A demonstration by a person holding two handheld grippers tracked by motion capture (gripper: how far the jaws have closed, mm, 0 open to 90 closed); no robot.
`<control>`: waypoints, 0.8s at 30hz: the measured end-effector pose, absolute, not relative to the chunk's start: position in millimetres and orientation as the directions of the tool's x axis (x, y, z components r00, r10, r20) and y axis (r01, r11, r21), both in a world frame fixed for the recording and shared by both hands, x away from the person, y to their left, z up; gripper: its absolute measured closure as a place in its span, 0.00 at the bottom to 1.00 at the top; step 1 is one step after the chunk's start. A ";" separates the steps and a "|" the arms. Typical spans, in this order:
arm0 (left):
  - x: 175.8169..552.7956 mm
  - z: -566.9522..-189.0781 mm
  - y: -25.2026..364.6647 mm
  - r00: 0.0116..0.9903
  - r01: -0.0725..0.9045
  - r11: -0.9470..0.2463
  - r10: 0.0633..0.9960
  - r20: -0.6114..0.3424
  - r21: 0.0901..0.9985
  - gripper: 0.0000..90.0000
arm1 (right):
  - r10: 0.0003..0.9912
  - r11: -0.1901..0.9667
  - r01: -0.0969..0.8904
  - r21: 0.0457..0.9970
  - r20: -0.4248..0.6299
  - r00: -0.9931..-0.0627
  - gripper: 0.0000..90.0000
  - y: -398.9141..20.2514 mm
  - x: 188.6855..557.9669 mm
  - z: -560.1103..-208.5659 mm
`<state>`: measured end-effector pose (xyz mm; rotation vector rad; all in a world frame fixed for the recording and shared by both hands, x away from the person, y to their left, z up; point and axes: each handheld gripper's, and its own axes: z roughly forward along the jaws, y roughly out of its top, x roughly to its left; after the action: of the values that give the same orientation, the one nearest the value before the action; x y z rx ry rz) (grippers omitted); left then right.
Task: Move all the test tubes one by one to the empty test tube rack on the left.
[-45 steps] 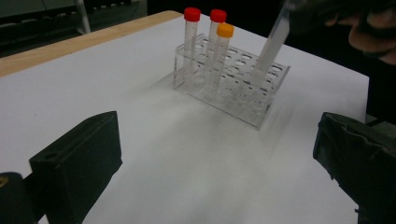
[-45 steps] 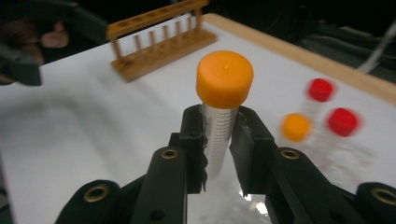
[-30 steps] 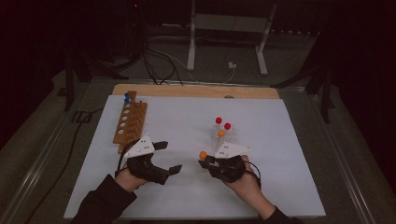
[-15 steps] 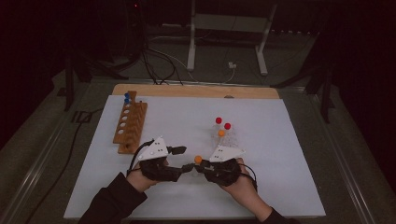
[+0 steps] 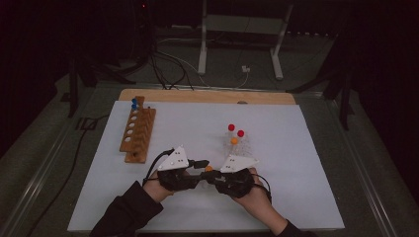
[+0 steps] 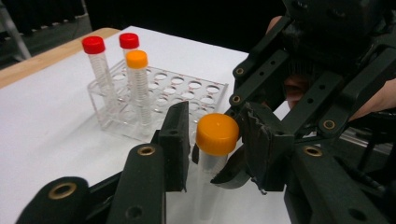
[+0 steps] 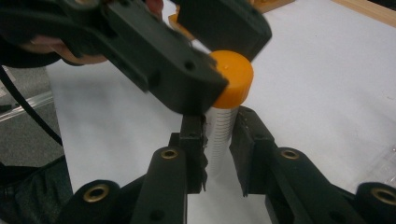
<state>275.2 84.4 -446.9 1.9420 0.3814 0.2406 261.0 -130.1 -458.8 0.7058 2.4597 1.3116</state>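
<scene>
A clear tube (image 7: pixel 218 135) with an orange cap (image 7: pixel 233 86) stands upright above the white mat, low in the middle of the high view. My right gripper (image 7: pixel 219 149) is shut on the tube's body. My left gripper (image 6: pixel 215 140) comes in from the left; its jaws have just been closing, and the orange cap (image 6: pixel 217 134) sits between them with the pads against it. In the high view the two grippers meet tip to tip, left gripper (image 5: pixel 204 166) and right gripper (image 5: pixel 217 174), with the cap (image 5: pixel 209 168) between.
A clear plastic rack (image 5: pixel 242 147) behind the grippers holds two red-capped tubes (image 5: pixel 230 127) and one orange-capped tube (image 5: pixel 234 140). A wooden rack (image 5: pixel 138 133) at the left carries blue-capped tubes (image 5: pixel 133 103) at its far end. A wooden board (image 5: pixel 207 96) edges the mat's back.
My left gripper has moved right from its place near the wooden rack to the tube, and its jaws have closed around the orange cap. The right gripper has held still with the tube.
</scene>
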 end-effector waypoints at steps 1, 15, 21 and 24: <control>275.3 -447.4 83.7 0.928 0.149 -0.362 0.372 -0.005 0.920 0.74 | 0.532 0.472 0.292 0.832 -0.004 -0.847 0.83 -130.1 260.9 -458.6; 278.1 -442.0 88.3 0.918 0.136 -0.353 0.397 0.017 0.926 0.80 | 0.532 0.442 0.288 0.850 0.010 -0.847 0.70 -133.8 261.3 -456.1; 283.6 -437.2 102.0 0.897 0.145 -0.339 0.441 0.020 0.930 0.80 | 0.551 0.416 0.278 0.866 0.003 -0.834 0.55 -140.4 261.7 -449.9; 287.7 -435.0 111.2 0.884 0.154 -0.329 0.468 0.019 0.931 0.80 | 0.559 0.408 0.277 0.870 0.001 -0.829 0.44 -143.4 261.5 -447.3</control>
<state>287.7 111.2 -435.0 1.9032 0.4596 0.3410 261.5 -143.4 -447.3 0.7278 2.3780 1.3866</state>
